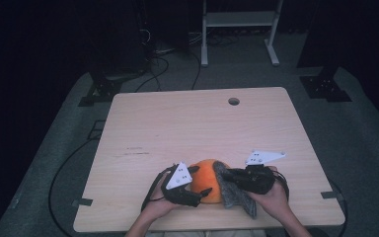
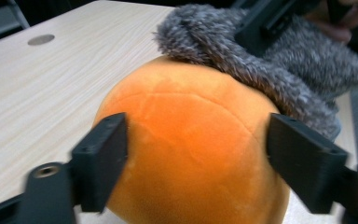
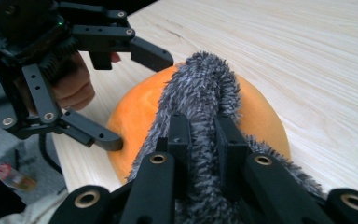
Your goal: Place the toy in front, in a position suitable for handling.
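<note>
Right claw (image 3: 200, 140) pinches fuzzy grey cloth (image 3: 205, 93) over round orange plush (image 2: 191, 154), clasped by left claw (image 2: 193, 161).

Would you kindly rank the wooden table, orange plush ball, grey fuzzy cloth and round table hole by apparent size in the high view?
1. Light wooden table
2. Orange plush ball
3. Grey fuzzy cloth, close to the ball and partly hidden
4. Round table hole

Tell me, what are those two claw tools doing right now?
Left gripper clamps the orange plush ball. Right gripper shut on the grey fuzzy cloth, draped over the ball. Nothing in the way on the table.
</note>
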The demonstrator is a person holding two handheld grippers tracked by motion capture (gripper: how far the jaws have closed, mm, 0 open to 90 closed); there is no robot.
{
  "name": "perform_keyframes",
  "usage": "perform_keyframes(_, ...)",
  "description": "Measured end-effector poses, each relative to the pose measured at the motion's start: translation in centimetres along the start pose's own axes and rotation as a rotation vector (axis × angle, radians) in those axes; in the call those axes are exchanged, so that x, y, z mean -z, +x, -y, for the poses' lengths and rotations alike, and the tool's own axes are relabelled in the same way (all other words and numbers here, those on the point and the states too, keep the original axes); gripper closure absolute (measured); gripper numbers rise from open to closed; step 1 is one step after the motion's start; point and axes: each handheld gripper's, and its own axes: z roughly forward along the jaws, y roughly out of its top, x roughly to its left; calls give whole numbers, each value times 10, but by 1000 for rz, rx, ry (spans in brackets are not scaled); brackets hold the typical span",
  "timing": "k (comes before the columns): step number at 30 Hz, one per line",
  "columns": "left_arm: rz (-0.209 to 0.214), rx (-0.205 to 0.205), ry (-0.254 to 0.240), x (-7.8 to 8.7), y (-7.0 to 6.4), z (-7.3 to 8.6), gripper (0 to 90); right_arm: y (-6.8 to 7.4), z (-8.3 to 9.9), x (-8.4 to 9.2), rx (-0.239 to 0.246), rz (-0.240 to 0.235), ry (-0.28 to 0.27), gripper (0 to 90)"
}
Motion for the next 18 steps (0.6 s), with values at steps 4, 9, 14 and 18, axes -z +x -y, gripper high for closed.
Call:
perform_keyframes(4, -16, -95, 17, -2, -11, -6, 282, 8, -5, 6, 26, -5, -29, 790)
perform_keyframes(9, -23, -155, 39, -3, -18, -8, 288, 24, -8, -3, 105, -32, -18, 789)
perform_keyframes(14, -13, -114, 15, 0, -11, -8, 260, 9, -3, 3, 88, 46, 11, 789)
perform_keyframes(18, -6, -76, 4, 0, -8, -8, 215, -3, 3, 9, 53, 66, 23, 789)
